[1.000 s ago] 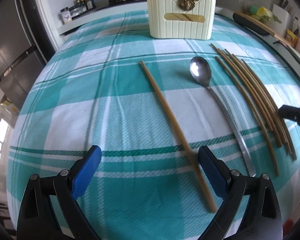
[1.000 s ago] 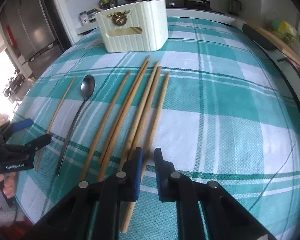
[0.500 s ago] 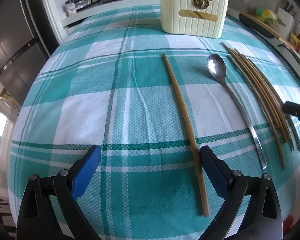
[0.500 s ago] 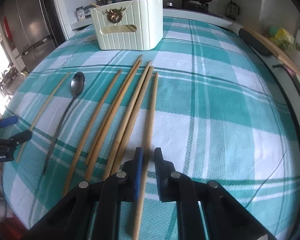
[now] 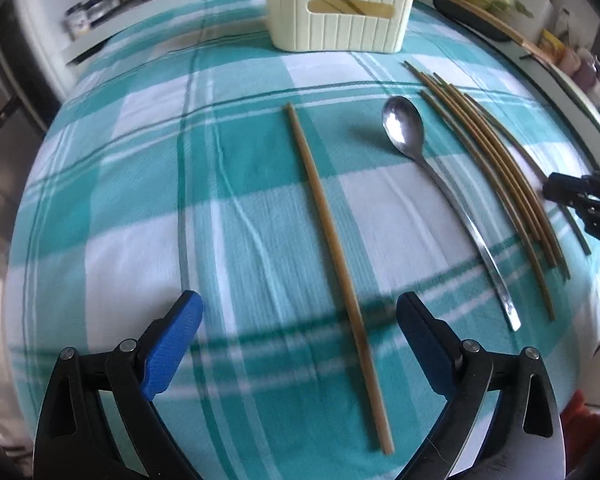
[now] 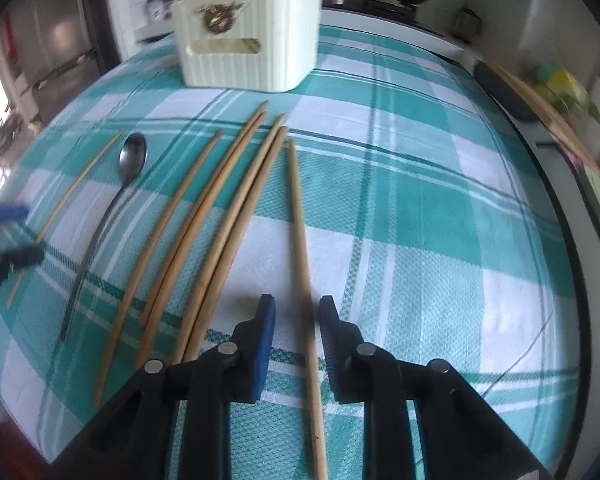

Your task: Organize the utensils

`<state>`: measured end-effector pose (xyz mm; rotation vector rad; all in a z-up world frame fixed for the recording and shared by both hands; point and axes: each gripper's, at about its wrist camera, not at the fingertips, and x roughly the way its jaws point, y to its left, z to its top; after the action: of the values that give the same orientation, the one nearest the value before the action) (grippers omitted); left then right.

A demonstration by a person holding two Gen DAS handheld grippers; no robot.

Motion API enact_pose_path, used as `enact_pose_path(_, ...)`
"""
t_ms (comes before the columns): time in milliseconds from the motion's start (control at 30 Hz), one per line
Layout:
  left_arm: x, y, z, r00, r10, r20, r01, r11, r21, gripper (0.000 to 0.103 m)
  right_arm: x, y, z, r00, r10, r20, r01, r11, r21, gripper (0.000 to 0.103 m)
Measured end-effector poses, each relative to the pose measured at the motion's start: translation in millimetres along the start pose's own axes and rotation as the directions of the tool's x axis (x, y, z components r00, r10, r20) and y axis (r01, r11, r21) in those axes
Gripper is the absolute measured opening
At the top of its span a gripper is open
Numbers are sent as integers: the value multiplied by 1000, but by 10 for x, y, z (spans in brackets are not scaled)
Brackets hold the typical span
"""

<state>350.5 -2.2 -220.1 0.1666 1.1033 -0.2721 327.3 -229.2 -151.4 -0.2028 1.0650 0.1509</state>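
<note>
Right wrist: the right gripper [image 6: 294, 320] gapes slightly, empty, astride one chopstick [image 6: 300, 248] — closing off-centre could roll it away.

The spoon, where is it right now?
The spoon lies on the checked cloth, between the lone chopstick on its left and the chopstick bundle on its right, bowl toward the cream holder.

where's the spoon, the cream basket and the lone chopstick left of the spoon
spoon [image 5: 403, 128], left wrist view, on its bowl
cream basket [image 5: 340, 20], left wrist view, on its front wall
lone chopstick [image 5: 328, 224], left wrist view, mid-shaft
</note>
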Motion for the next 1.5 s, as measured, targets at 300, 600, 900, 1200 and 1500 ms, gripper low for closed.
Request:
enact_pose_path(300,179,61,402,1000,-13,-28,13,1000,5,88,146,-116,265,996,56,-73,-59,997,-49,23)
enact_pose_path(600,332,55,794,999,-20,-49,19,1000,-11,69,456,-42,815,996,58,-73,-63,996,-65,23)
enact_pose_path(900,388,59,978,1000,-24,-14,24,1000,-15,11,569,-19,1001,997,45,-63,-49,997,-63,7)
enact_pose_path(1200,53,42,901,987,-72,142,79,996,-48,3,236,-225,934,989,127,77,-129,991,26,6)
enact_pose_path(1500,-907,24,589,920,-118,373,130,991,-8,3,-750,-468,698,947,154,283,-184,980,79,6)
